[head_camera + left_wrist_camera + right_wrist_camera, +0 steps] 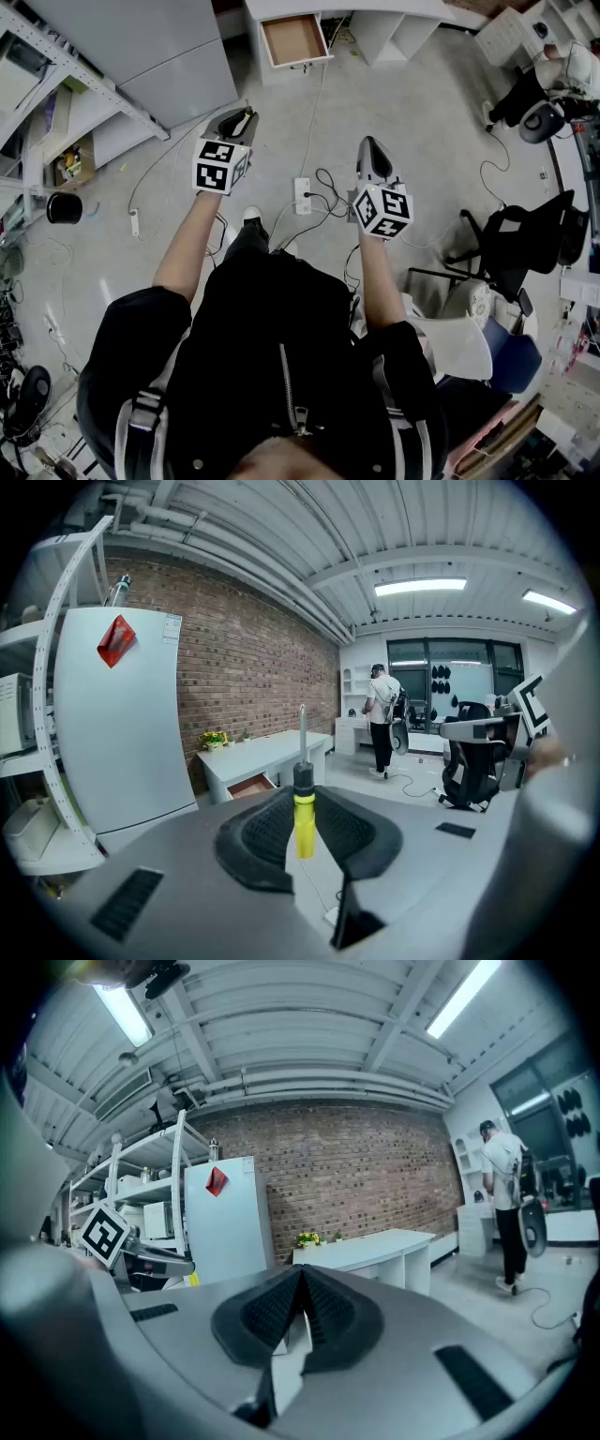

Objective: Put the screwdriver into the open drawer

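A: In the head view, what room does the person have?

B: Plenty, by the look of it. The left gripper (244, 114) and right gripper (372, 145) are held out over the floor, well short of the open drawer (293, 39), which juts from the white desk (412, 9) ahead. Cables (323, 192) and a power strip (302, 195) lie on the floor between the person and the drawer, and they seem the only snag. A tall pale cabinet (159, 47) stands left of the path.

A: And the left gripper view?

B: Its jaws are clamped on the screwdriver (304, 817), pinching the yellow handle, with the shaft pointing up and away from the camera. The tool is probably light and rigid. The smooth handle could pivot between the pads if the shaft were knocked, so a hold at mid-handle, as here, looks sensible. The drawer shows low under the desk with its front pulled out. Its rim is the edge the long shaft must clear, which likely calls for tipping the tool downward.

A: The right gripper view?

B: Its jaws are pressed together with nothing between them. That gripper is free and carries no tool.
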Available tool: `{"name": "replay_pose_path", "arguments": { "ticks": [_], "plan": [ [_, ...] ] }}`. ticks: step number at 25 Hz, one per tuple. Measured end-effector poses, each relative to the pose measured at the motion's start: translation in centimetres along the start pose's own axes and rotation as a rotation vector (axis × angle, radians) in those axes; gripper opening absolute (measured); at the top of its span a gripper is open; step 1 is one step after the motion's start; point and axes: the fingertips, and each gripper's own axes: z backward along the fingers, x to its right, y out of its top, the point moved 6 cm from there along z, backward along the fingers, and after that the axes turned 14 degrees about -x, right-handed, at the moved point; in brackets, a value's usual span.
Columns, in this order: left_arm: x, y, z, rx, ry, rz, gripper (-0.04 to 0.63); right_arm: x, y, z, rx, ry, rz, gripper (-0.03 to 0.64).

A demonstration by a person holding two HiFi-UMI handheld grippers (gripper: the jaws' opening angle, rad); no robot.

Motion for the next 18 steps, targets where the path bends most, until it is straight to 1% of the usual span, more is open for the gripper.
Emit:
{"name": "replay_pose_path", "arguments": {
  "ticks": [5, 13, 18],
  "plan": [
    [0.4, -0.5, 0.2, -0.006, 0.001, 0.005, 0.086, 0.0, -0.4, 0.4, 0.017, 0.009, -0.024, 0.006],
    [1.2, -1.4, 0.4, -0.017, 0.002, 0.023, 0.084, 0.3, -1.7, 1.4, -0.003, 0.024, -0.024, 0.006],
    [2.0, -1.3, -0.9, -0.032, -0.014, 0.018, 0.084, 1.1, -2.4, 1.5, -0.021, 0.016, -0.013, 0.006]
  ]
}}
